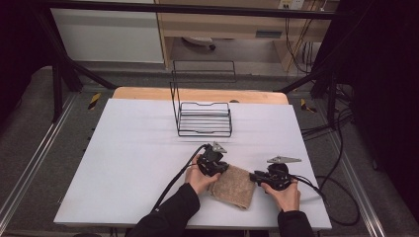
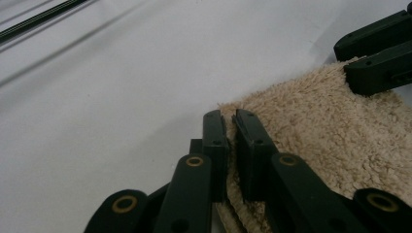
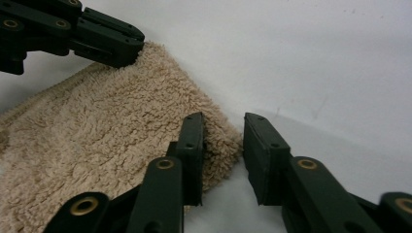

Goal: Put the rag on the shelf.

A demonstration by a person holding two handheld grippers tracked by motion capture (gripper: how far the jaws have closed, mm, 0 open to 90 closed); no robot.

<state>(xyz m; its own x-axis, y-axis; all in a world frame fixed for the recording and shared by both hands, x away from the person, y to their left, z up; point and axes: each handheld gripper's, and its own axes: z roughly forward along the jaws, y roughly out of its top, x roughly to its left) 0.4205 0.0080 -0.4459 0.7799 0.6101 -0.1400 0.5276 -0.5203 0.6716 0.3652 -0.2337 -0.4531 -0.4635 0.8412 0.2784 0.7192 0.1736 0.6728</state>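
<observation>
My left gripper (image 2: 231, 121) pinched tight on beige fluffy folded towel (image 1: 233, 185) corner; my right gripper (image 3: 222, 131) part-open, straddling opposite corner, pads not clamped.

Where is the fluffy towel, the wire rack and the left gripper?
towel (image 1: 236, 187), high view, middle of its beige pile.
wire rack (image 1: 205, 121), high view, on its flat rungs.
left gripper (image 2: 231, 121), left gripper view, between its fingertips at the towel's corner.

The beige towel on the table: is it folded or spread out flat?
Folded, it seems. The towel lies as a compact thick pad; its edge between the left tongs looks layered.
</observation>
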